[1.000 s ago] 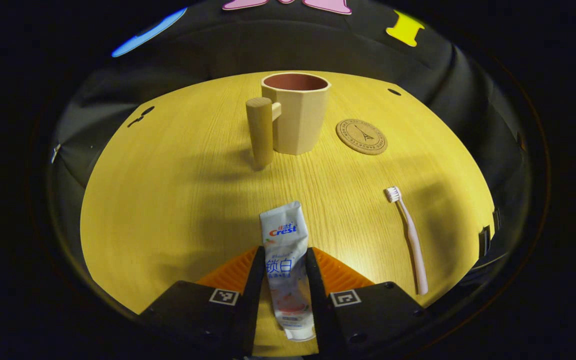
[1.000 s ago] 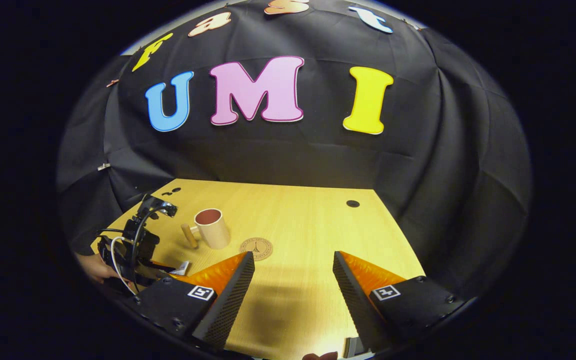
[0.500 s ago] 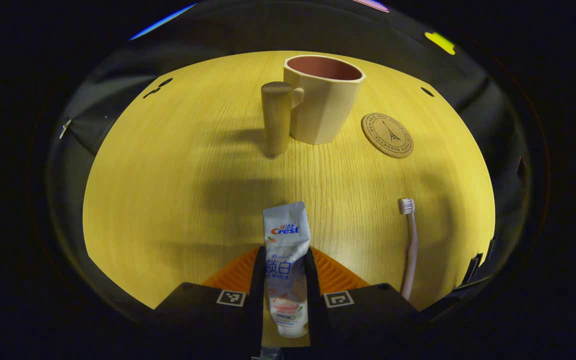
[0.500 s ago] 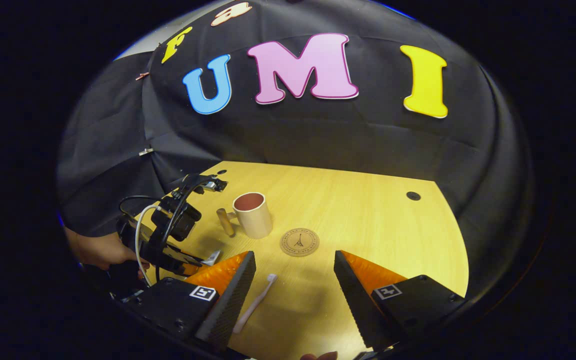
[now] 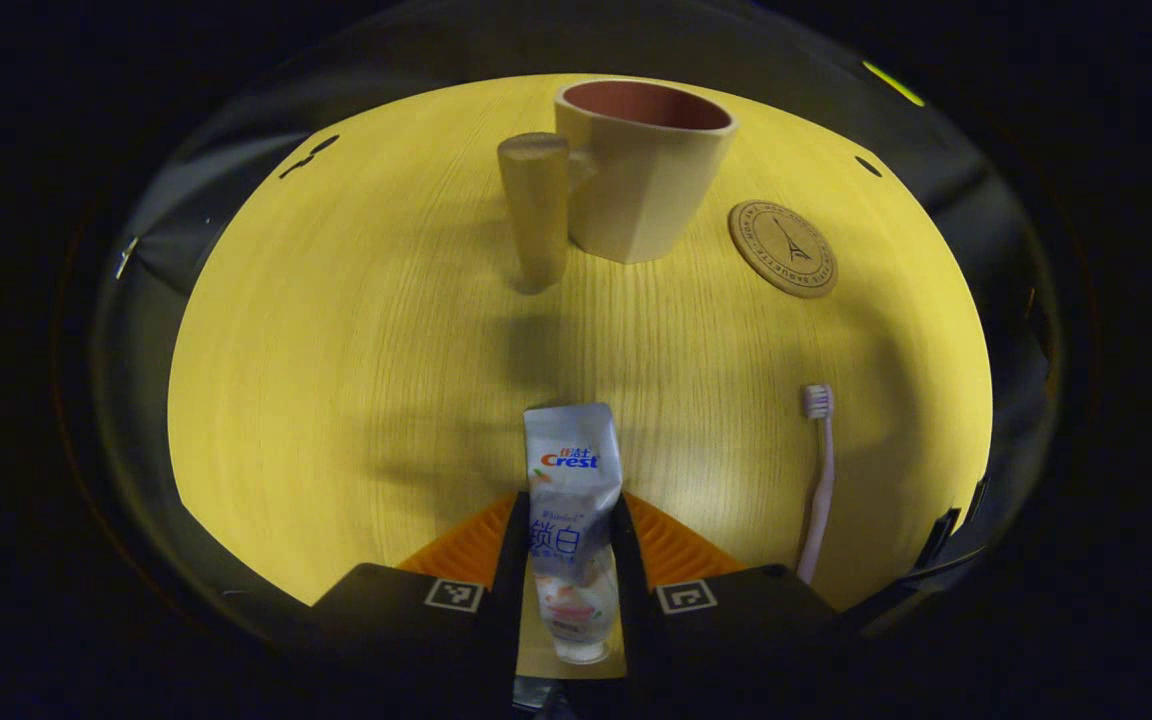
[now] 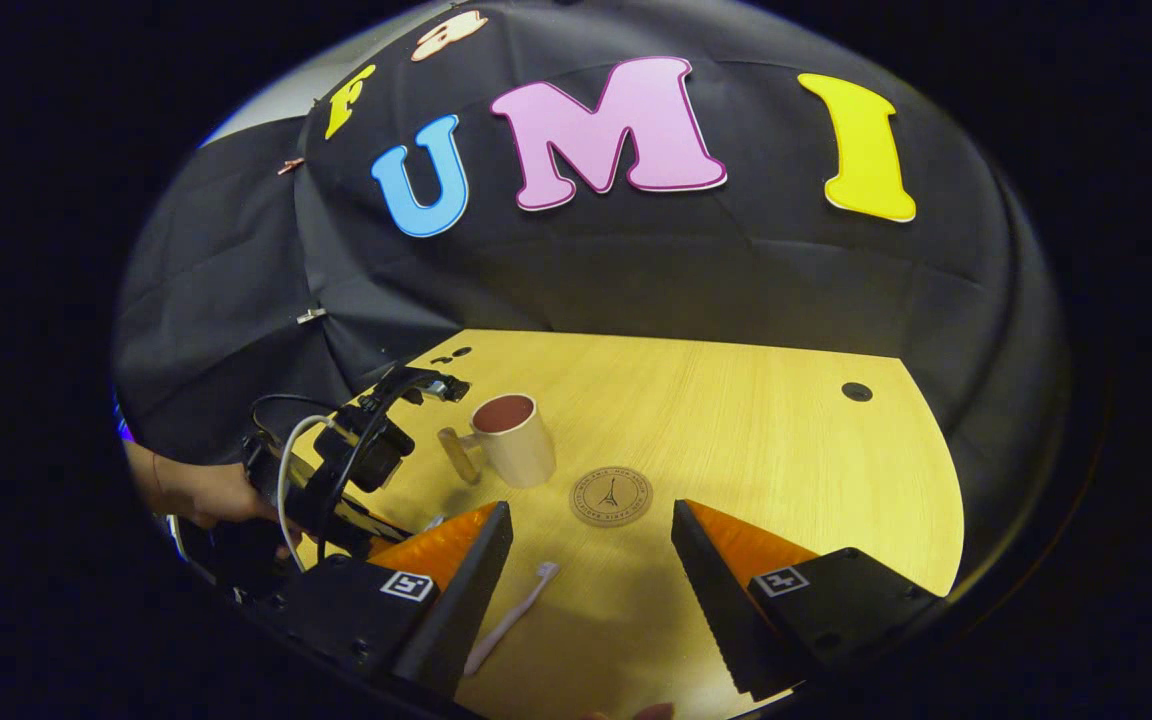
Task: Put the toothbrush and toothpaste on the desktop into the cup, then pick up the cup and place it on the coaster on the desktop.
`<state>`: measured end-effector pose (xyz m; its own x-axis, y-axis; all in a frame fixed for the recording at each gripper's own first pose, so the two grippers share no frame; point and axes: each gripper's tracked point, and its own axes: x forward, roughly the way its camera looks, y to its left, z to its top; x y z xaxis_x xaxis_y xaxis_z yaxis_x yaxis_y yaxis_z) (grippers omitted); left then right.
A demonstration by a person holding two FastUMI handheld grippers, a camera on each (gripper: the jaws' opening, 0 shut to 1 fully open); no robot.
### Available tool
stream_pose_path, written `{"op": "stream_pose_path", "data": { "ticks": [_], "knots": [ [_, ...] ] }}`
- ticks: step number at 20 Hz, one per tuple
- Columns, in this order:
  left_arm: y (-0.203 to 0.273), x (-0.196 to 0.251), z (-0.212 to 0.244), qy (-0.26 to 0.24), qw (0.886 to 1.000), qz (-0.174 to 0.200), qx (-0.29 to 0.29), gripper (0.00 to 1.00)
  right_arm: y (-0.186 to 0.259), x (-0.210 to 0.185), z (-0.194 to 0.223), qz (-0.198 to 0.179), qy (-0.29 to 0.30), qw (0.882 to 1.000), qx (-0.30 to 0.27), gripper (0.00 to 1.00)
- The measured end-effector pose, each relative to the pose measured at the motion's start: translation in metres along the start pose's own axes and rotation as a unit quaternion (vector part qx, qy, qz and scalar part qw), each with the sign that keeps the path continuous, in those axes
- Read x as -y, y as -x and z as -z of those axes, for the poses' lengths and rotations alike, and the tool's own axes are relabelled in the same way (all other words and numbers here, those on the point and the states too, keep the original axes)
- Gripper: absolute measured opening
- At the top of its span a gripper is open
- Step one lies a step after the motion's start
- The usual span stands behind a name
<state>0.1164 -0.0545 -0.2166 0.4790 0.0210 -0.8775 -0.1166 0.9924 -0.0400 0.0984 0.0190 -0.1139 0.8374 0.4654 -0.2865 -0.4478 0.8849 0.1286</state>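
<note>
Fingers (image 5: 511, 545) of the left gripper (image 5: 568, 560) press on both sides of the toothpaste (image 5: 570, 500) in the left gripper view, holding the tube above the counter (image 5: 336, 330) with its flat crimped end pointing forward and its cap toward the camera. Beyond it the cup (image 5: 644, 165) stands upright, its wooden handle (image 5: 534, 208) on the left. Just right of the cup lies the round cork coaster (image 5: 782, 248), apart from it. The toothbrush (image 5: 816, 480) lies flat near the counter's right edge, bristles toward the coaster.

In the right gripper view, the right gripper (image 6: 586, 590) has its fingers (image 6: 471, 590) spread wide with nothing between them, above the counter (image 6: 786, 440). The toothbrush (image 6: 511, 618) lies just beside the left finger, partly hidden by it. Farther off are the coaster (image 6: 611, 495) and, left of it, the cup (image 6: 514, 440). At the left, a hand (image 6: 201, 492) holds the left gripper (image 6: 346, 470); I cannot tell its finger state here.
</note>
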Motion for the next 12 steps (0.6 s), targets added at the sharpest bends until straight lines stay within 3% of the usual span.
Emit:
{"op": "stream_pose_path", "data": {
  "ticks": [6, 7, 8, 9, 12],
  "knots": [
    [0.001, -0.002, 0.002, -0.012, 1.0, 0.017, 0.007, 0.37, 0.004, -0.001, 0.029, 0.008, -0.049, 0.998, -0.027, 0.99],
    [0.003, -0.003, 0.003, -0.015, 1.0, 0.023, 0.01, 0.35, 0.005, -0.002, 0.035, 0.012, -0.062, 0.997, -0.038, 0.99],
    [0.006, -0.004, 0.005, -0.018, 0.999, 0.029, 0.014, 0.39, 0.004, -0.005, 0.042, 0.015, -0.076, 0.996, -0.049, 0.99],
    [0.009, -0.005, 0.005, -0.022, 0.999, 0.037, 0.023, 0.32, 0.005, -0.008, 0.049, 0.019, -0.089, 0.994, -0.062, 0.98],
    [0.02, -0.008, 0.003, -0.03, 0.996, 0.07, 0.052, 0.28, 0.004, -0.015, 0.071, 0.039, -0.115, 0.987, -0.102, 0.98]
  ]
}}
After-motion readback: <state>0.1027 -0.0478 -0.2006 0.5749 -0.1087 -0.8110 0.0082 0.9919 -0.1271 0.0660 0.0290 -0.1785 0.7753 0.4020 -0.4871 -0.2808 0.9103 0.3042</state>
